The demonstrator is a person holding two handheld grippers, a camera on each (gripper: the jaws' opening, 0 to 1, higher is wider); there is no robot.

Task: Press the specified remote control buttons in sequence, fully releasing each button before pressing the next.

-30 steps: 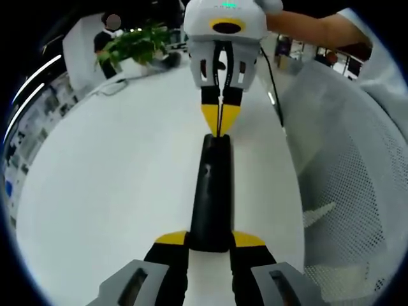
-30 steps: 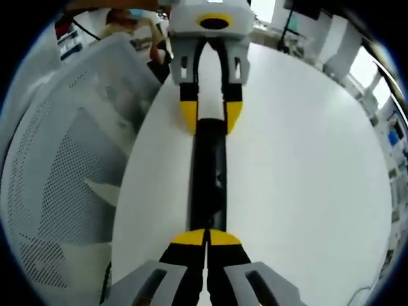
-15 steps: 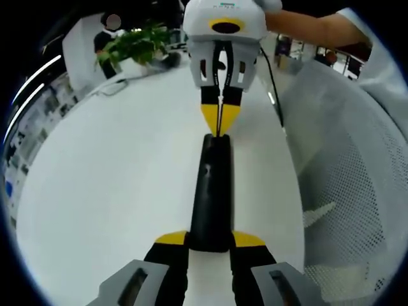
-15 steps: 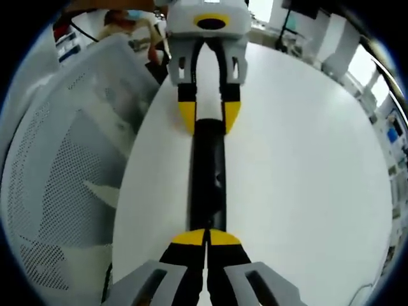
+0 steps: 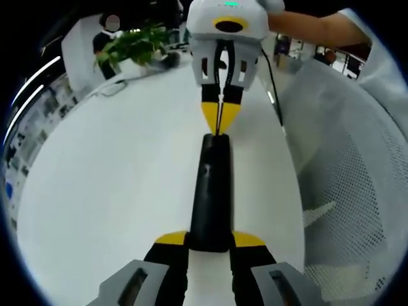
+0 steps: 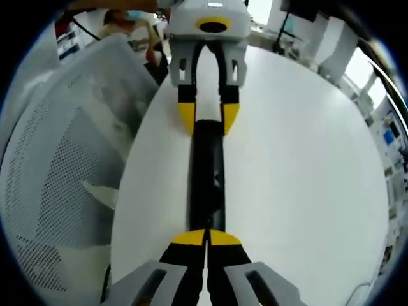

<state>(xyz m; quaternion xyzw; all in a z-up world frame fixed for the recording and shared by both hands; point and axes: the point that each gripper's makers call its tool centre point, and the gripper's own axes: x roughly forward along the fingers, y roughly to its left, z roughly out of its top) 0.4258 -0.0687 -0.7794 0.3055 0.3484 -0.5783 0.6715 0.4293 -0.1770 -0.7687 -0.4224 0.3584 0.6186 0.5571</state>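
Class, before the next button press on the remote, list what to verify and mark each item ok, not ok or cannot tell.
1. Left gripper clamps the remote at one end: ok.
2. Right gripper shut, tips at the remote's other end: ok.
3. Previous button fully released: cannot tell.
4. Remote lies on the table: ok.
5. Whole remote in view: ok.
6. Right tip over the correct button: cannot tell.

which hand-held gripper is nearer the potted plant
Right. The right hand-held gripper, shut, is at the remote's far end, toward the plant; the left hand-held gripper clamps the opposite end.
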